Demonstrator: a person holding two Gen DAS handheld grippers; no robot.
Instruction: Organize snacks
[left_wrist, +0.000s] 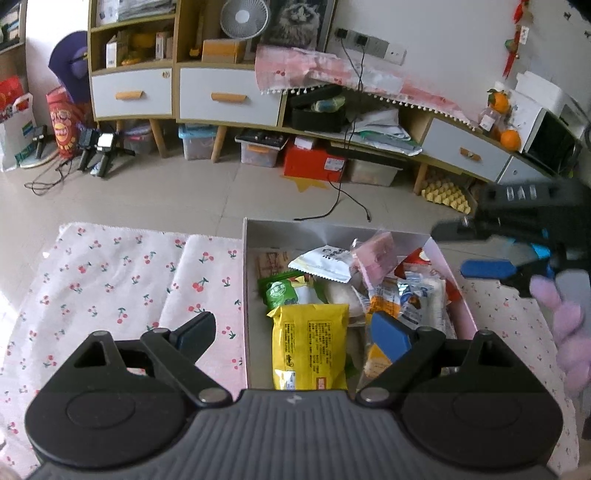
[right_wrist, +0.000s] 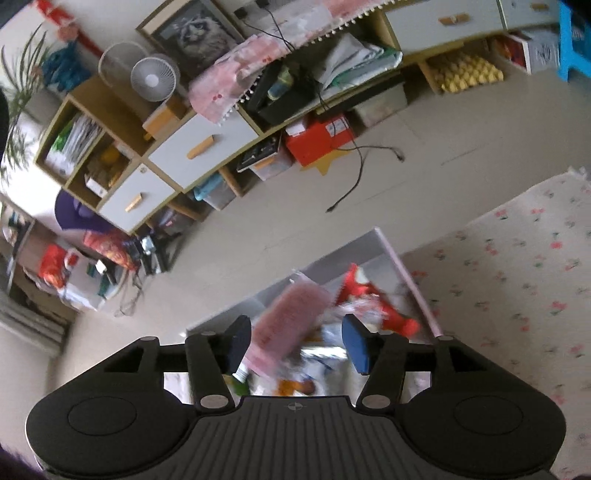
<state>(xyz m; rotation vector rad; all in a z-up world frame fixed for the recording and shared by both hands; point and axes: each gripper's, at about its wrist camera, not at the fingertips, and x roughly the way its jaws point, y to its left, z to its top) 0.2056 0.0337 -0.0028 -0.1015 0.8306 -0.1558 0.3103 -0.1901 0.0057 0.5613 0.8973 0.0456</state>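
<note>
A white open box (left_wrist: 245, 280) full of snack packets sits on a cherry-print cloth (left_wrist: 110, 280). In it lie a yellow packet (left_wrist: 310, 343), a green packet (left_wrist: 282, 291), a white packet (left_wrist: 325, 262) and a pink packet (left_wrist: 373, 254). My left gripper (left_wrist: 295, 334) is open above the box's near end, empty. The right gripper (left_wrist: 491, 254) shows at the box's right edge in the left wrist view. In the right wrist view my right gripper (right_wrist: 295, 343) is open above the box (right_wrist: 402, 269), with the blurred pink packet (right_wrist: 291, 321) between its fingers but not clamped, and a red packet (right_wrist: 373, 295) beyond.
The cloth (right_wrist: 517, 280) extends on both sides of the box. Beyond is a tiled floor (left_wrist: 184, 192) with a loose black cable (left_wrist: 347, 199), and a low cabinet (left_wrist: 221, 96) with drawers, storage bins and a red box (left_wrist: 314, 162). A purple-sleeved hand (left_wrist: 569, 332) is at right.
</note>
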